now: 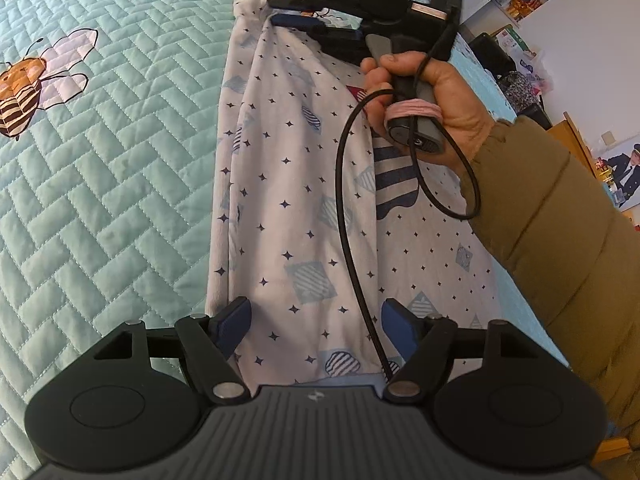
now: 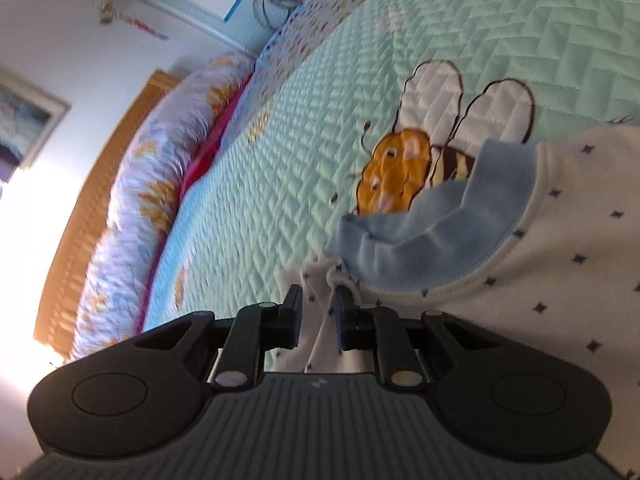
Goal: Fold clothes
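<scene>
— What does your left view show?

— My left claw [image 1: 316, 330] is spread wide over the near hem of the star-print garment [image 1: 296, 184], gripping nothing. The garment lies lengthwise on the quilted bed [image 1: 112, 168], one side doubled over. Far off, my right claw [image 1: 294, 10] nips the collar end.

— And the right view?

— There its blue pads [image 2: 340, 320] pinch white cloth beside the blue collar [image 2: 432, 224]. I'd say: grip both ends level, keeping the edge taut.
</scene>
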Motion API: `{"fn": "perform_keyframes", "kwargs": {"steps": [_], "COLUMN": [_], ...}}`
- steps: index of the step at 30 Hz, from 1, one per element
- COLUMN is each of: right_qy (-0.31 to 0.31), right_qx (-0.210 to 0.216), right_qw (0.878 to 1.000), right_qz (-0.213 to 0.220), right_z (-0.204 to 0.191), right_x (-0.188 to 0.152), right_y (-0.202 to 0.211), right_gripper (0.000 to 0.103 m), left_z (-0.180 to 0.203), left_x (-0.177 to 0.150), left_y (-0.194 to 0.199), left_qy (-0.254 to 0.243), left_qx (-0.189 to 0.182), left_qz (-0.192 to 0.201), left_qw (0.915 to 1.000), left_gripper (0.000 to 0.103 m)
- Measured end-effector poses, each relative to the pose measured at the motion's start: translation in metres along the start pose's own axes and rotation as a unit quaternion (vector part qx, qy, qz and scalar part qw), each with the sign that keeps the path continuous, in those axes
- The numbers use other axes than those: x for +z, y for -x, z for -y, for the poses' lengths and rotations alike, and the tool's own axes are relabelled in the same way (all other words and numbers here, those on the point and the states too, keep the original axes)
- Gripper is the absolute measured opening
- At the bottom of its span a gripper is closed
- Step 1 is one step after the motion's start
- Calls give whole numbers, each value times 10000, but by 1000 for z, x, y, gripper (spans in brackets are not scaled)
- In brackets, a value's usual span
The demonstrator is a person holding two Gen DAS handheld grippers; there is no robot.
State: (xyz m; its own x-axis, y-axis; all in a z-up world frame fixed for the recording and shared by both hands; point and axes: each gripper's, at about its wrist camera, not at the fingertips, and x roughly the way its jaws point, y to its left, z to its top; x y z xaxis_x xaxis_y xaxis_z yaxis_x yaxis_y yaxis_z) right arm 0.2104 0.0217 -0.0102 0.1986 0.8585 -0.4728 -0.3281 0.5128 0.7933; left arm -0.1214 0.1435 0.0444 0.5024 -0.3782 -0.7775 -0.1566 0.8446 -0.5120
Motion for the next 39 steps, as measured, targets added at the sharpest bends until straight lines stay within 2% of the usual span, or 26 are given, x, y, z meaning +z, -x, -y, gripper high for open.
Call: {"fn": "perform_keyframes", "kwargs": {"steps": [3, 4, 6, 9, 10, 11, 12, 14, 15, 17, 19, 21, 23, 25, 26, 28, 31, 32, 35, 37, 39], "right_qy": [88, 133, 210, 151, 262, 372, 476, 363, 353, 311, 264, 275, 314, 334, 384, 477, 318, 236, 218, 260, 169], "right_qx": [176, 364, 695, 1213, 1062, 911, 762, 666, 587, 623, 852, 1120, 1219, 1248, 1081, 750, 571, 580, 709, 757, 429], "right_qw": [9998, 9992, 9962, 9844, 9845, 9842, 9835, 9861, 9887, 9913, 9896, 9840, 9774, 9713, 9740, 9786, 9901, 9919, 9907, 9884, 9922], "right_qz": [3, -137, -479, -1263, -1367, -1470, -1568, -1475, -1333, -1121, -1125, -1355, -1699, -1996, -1953, -1856, -1240, -1110, -1140, -1289, -1161], "right_z": [-4, -7, -12, -14, -15, -16, -17, -12, -14, -17, -21, -23, -23, -21, -21, -20, -16, -16, -19, -19, -15], "right_x": [-11, -17, -31, -49, -52, -56, -59, -54, -50, -46, -46, -57, -73, -87, -91, -99, -91, -89, -99, -111, -119], "right_y": [22, 29, 42, 46, 41, 37, 33, 26, 25, 31, 41, 56, 68, 76, 76, 77, 92, 98, 119, 137, 143], "right_gripper": [24, 24, 25, 39, 43, 42, 38, 25, 25, 29, 37, 41, 47, 49, 47, 35, 34, 36, 36, 36, 36], "left_z": [-2, -1, 1, 5, 5, 6, 6, 6, 5, 4, 3, 4, 7, 8, 9, 10, 11, 12, 13, 20, 24], "left_x": [-2, -3, -4, -4, -4, -4, -4, -3, -3, -3, -3, -3, -5, -6, -6, -7, -8, -9, -10, -13, -14], "left_y": [2, 3, 4, 3, 3, 3, 3, 3, 3, 3, 3, 3, 1, 1, 1, 0, 0, -1, -1, -3, -3], "left_qy": [25, 14, -29, -86, -103, -115, -119, -99, -79, -52, -46, -97, -160, -195, -213, -249, -302, -320, -373, -559, -682], "left_qx": [-4, 6, 50, 124, 146, 165, 174, 161, 147, 87, 45, 31, 44, 29, 21, 5, -18, -26, -49, 9, 51], "left_qz": [19, 24, 33, 35, 34, 32, 26, 17, 14, 10, 12, 15, 27, 31, 33, 38, 44, 46, 53, 50, 38], "left_qw": [10000, 10000, 10000, 9999, 9998, 9998, 9998, 9998, 9999, 9999, 10000, 9999, 9999, 9998, 9998, 9997, 9995, 9995, 9993, 9984, 9976], "left_gripper": [75, 75, 75, 76, 76, 76, 76, 76, 76, 79, 80, 83, 88, 88, 88, 88, 89, 92, 102, 103, 103]}}
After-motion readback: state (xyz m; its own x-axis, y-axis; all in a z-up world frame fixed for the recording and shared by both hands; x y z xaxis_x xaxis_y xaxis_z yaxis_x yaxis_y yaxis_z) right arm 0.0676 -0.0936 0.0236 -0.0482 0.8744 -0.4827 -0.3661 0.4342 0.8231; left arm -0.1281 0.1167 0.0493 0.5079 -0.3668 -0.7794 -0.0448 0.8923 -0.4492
